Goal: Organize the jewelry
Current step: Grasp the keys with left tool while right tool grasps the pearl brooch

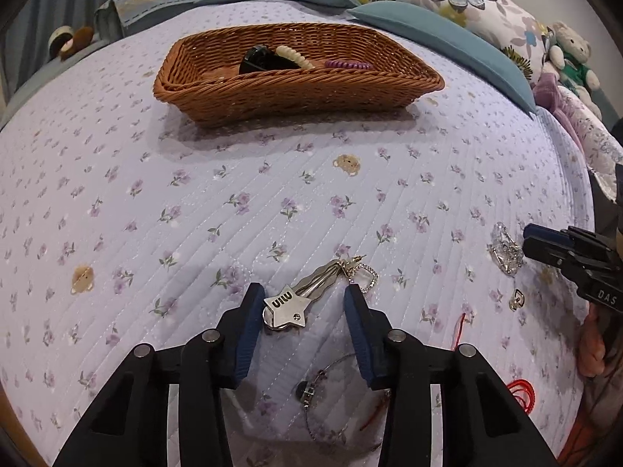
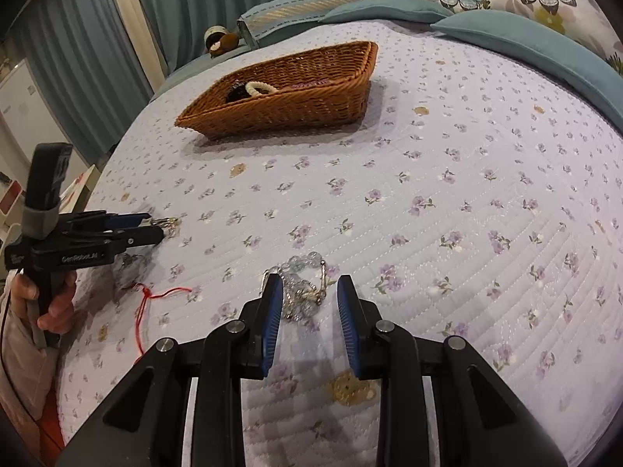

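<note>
My left gripper [image 1: 303, 290] points down at the quilt with its jaws apart around a silver star-shaped hair clip [image 1: 286, 307]. The left pad is at the star's edge; the right pad stands clear of it. A gold earring with a square pendant [image 1: 366, 276] lies by the right fingertip. My right gripper [image 2: 307, 279] is open over a clear bead bracelet [image 2: 300, 288], which lies flat near its left finger. A brown wicker basket [image 1: 300, 89] further back holds a black item, a cream coil tie and a purple coil tie. The right gripper [image 1: 529, 239] also shows at the left wrist view's right edge beside the bracelet [image 1: 504, 251].
A red cord [image 2: 155, 295], a small heart earring [image 1: 517, 299] and a thin wire bracelet [image 1: 311, 389] lie on the lilac quilt [image 1: 194, 194]. Teal and flowered pillows [image 1: 447, 43] and a plush bear [image 1: 572, 54] line the far edge. A hand [image 2: 54, 303] holds the left gripper [image 2: 153, 225].
</note>
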The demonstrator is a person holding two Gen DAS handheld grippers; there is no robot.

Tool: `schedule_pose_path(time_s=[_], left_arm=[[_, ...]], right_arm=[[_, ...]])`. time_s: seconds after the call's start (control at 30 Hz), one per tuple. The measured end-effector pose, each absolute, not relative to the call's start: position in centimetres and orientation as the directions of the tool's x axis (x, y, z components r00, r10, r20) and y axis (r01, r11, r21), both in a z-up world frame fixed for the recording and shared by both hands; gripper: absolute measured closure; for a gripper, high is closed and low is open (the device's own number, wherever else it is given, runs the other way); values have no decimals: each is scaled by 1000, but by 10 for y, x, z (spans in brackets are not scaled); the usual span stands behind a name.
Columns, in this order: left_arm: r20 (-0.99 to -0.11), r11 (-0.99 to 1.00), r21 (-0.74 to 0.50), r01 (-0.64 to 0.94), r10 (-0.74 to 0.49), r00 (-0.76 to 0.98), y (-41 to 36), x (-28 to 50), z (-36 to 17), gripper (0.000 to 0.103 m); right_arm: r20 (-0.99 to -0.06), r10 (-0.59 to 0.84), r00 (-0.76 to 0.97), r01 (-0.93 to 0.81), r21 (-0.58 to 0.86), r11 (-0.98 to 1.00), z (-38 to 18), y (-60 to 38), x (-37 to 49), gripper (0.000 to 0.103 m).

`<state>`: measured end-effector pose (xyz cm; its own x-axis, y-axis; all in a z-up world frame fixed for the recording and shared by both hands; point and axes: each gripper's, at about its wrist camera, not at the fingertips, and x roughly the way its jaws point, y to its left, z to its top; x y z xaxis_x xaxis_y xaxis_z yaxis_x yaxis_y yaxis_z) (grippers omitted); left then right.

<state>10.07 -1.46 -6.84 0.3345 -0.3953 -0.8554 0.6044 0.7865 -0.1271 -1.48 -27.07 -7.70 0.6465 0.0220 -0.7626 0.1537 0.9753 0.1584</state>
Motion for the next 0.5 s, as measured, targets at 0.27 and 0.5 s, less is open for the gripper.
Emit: schedule_pose_path(time_s=[0.27, 0.5], left_arm=[[-853, 794, -122, 595, -391, 346, -18, 100, -69, 63], [-852, 799, -105, 592, -379, 360, -22, 99, -70, 78]], right_arm=[[-807, -33, 589, 138, 61, 989, -88, -259, 1, 72], [-815, -81, 574, 108, -22, 994, -92, -250, 12, 90]])
